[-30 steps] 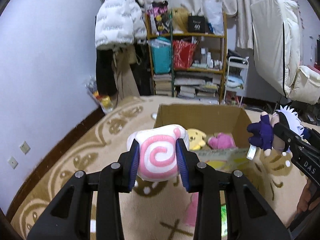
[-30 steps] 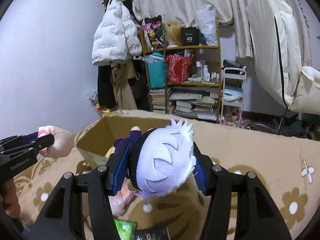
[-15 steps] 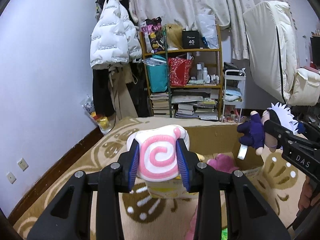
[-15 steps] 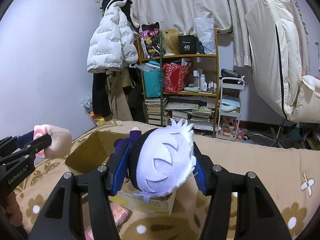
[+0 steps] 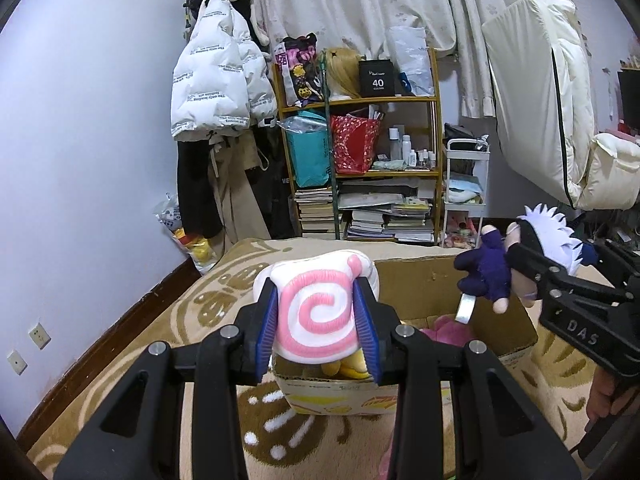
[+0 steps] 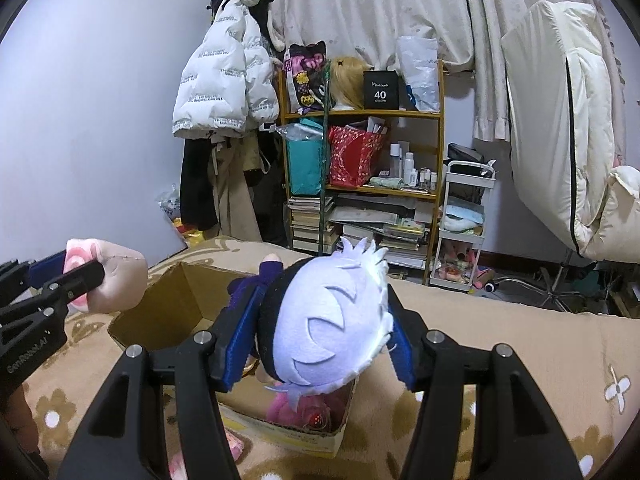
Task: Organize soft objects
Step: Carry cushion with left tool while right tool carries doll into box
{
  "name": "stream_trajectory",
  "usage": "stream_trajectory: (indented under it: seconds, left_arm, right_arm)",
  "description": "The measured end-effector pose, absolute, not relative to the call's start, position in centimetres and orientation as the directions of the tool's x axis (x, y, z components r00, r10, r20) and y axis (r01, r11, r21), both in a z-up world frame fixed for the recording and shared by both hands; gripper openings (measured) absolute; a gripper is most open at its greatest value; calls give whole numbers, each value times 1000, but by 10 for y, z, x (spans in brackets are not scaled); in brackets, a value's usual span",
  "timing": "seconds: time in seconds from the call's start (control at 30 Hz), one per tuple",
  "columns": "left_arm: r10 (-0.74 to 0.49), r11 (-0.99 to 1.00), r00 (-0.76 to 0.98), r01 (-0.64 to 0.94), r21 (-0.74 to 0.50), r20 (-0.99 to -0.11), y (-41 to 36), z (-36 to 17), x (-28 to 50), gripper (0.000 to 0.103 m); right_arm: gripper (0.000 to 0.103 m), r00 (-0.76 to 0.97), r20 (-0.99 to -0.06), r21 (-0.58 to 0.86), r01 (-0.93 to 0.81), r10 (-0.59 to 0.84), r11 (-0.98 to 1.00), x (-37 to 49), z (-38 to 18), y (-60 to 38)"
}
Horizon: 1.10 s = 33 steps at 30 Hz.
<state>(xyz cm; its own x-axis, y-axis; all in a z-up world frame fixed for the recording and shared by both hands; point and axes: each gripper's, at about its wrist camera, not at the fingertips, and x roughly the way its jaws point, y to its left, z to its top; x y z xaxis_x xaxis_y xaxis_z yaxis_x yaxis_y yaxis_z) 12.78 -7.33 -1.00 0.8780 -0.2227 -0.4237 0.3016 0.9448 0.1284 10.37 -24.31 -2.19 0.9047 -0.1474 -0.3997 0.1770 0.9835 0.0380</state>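
Note:
My left gripper (image 5: pixel 318 330) is shut on a white plush with a pink spiral (image 5: pixel 318 316), held above the near edge of an open cardboard box (image 5: pixel 424 276). It also shows in the right wrist view (image 6: pixel 108 284). My right gripper (image 6: pixel 316 344) is shut on a white-haired doll in dark purple clothes (image 6: pixel 332 328), held over the box (image 6: pixel 168 304). In the left wrist view the doll (image 5: pixel 516 256) hangs above the box's right side. A pink plush (image 5: pixel 448 330) and a yellow plush (image 5: pixel 344 368) lie inside the box.
The box sits on a tan patterned carpet (image 5: pixel 208 312). A cluttered wooden shelf (image 5: pixel 360 168), a hanging white puffer jacket (image 5: pixel 216 80), a small white cart (image 5: pixel 466 188) and a cream bedding pile (image 5: pixel 560 128) stand along the back wall. Pink items (image 6: pixel 236 446) lie on the carpet before the box.
Both grippers have moved forward and lower toward the box while tilting up. The box now sits right under both held toys. Both grips are unchanged.

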Motion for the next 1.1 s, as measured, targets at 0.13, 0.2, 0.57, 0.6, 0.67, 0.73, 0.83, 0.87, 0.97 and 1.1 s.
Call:
stream_trajectory:
  seconds: [0.13,0.2,0.57,0.6,0.67,0.73,0.83,0.87,0.97,1.1]
  left_arm:
    - [-228,940,871,314,136,-436,-75,-14,131,36]
    - [-232,937,864,322,137,-446,-77,-15,134,36]
    - [-225,939,850,319,126,-477,-81,-24,147,36]
    - [-220,941,850,314,126,-479,-81,-25,147,36]
    - [-223,940,845,318,121,-486,-81,-26,150,36]
    - [-226,940,841,320,117,-491,-81,-27,150,36]
    - [-229,940,835,323,109,-501,-82,-29,151,37]
    - [-231,939,832,326,108,-505,-82,-30,151,37]
    - [-233,935,819,338,112,-524,-86,-35,153,37]
    - [-246,930,797,354,99,-551,-91,-40,155,38]
  right_arm:
    - [62,904,-402,27,172,-146,985,107,-27,-241]
    - [62,902,-408,38,169,-139,985,107,-30,-241]
    - [62,901,-422,51,133,-99,990,113,-39,-244]
    - [62,899,-425,47,133,-100,990,113,-40,-244]
    - [62,897,-431,44,131,-99,990,114,-42,-243]
    - [62,894,-437,42,128,-97,991,115,-43,-243]
    - [63,893,-440,37,126,-97,991,115,-44,-242]
    - [63,892,-443,38,122,-93,992,115,-44,-242]
    - [63,890,-449,41,113,-82,993,116,-46,-243]
    - [63,892,-447,49,92,-60,995,116,-46,-243]
